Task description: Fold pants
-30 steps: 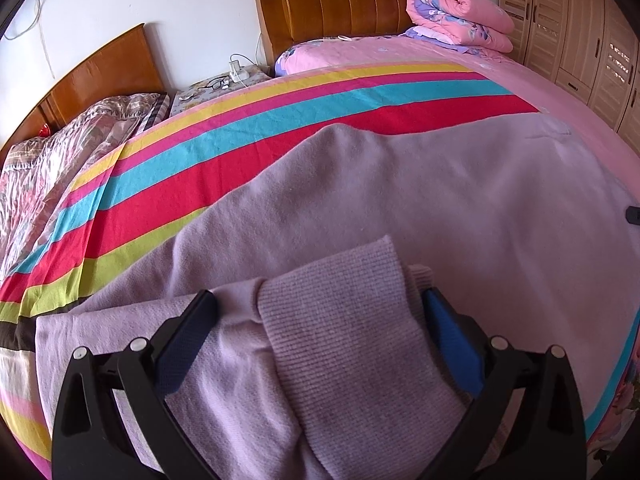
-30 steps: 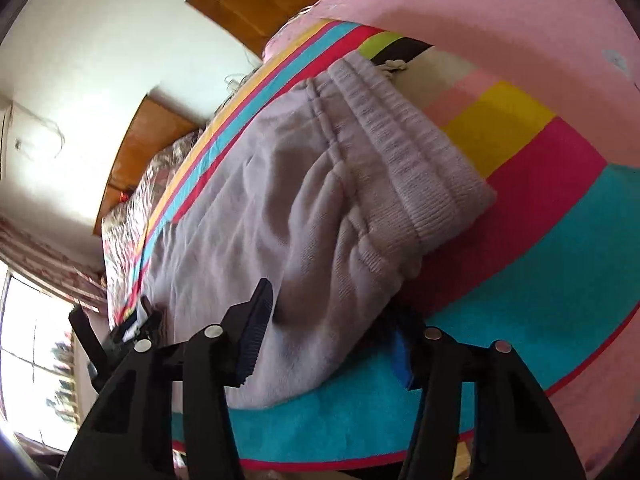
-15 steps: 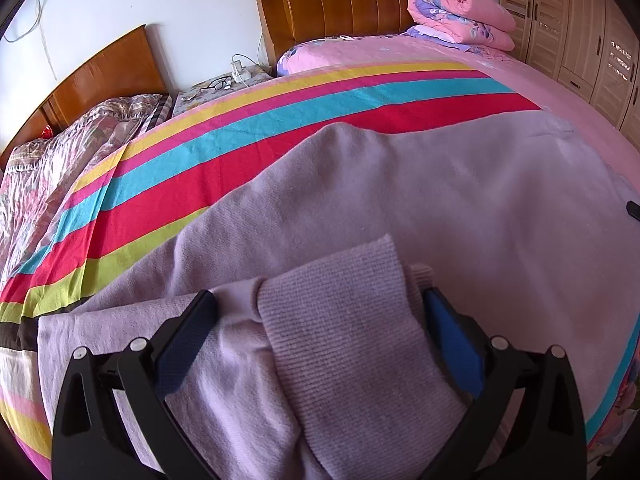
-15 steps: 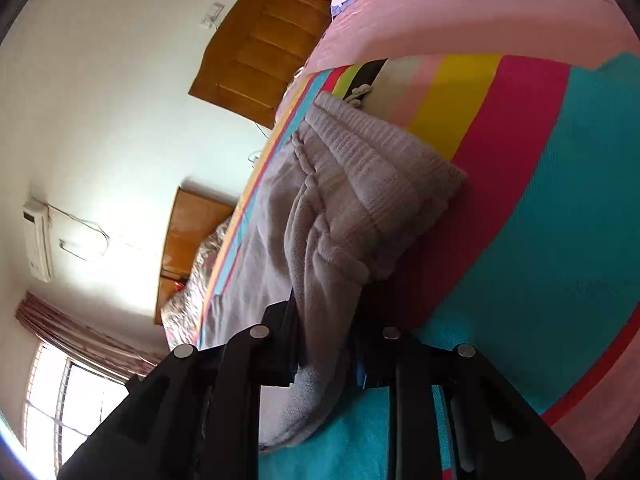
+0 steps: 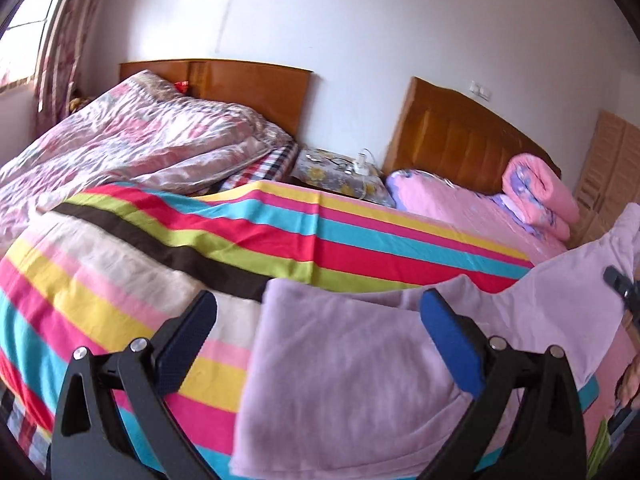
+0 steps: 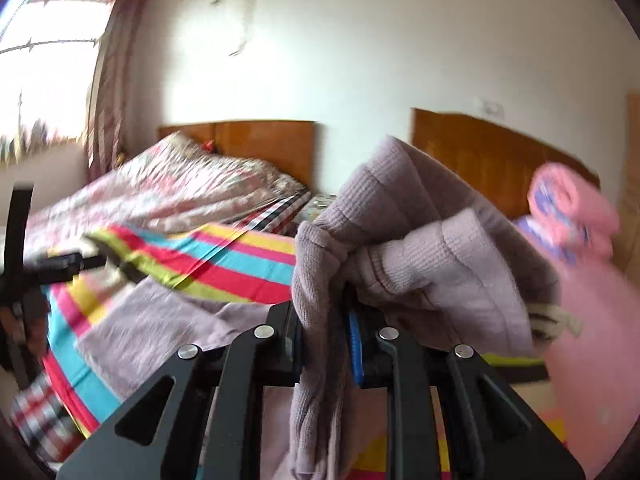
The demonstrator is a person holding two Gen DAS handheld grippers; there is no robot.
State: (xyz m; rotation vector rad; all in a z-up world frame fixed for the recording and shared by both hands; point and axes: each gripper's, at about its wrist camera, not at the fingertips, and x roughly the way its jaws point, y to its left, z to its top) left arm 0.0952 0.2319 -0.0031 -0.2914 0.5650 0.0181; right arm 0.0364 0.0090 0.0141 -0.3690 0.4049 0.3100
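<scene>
The lilac knit pants (image 5: 344, 368) lie on the striped bedspread (image 5: 248, 240). In the left wrist view my left gripper (image 5: 316, 312) is open, its blue pads either side of the near folded edge, not clamping it. In the right wrist view my right gripper (image 6: 326, 320) is shut on the ribbed waistband (image 6: 404, 236) and holds it bunched up above the bed. The rest of the pants (image 6: 160, 320) trails down to the bedspread at the left. The right gripper's tip shows at the right edge of the left wrist view (image 5: 618, 284).
A second bed with a floral quilt (image 5: 132, 148) is at the left. A nightstand (image 5: 340, 172) with a cable stands between the wooden headboards. A rolled pink blanket (image 5: 540, 196) lies on the pink sheet. Wardrobe doors (image 5: 612, 168) are at the right.
The right gripper closed on the waistband and lifted it off the bed. The left gripper swung left and back; the ribbed cuff no longer lies between its fingers.
</scene>
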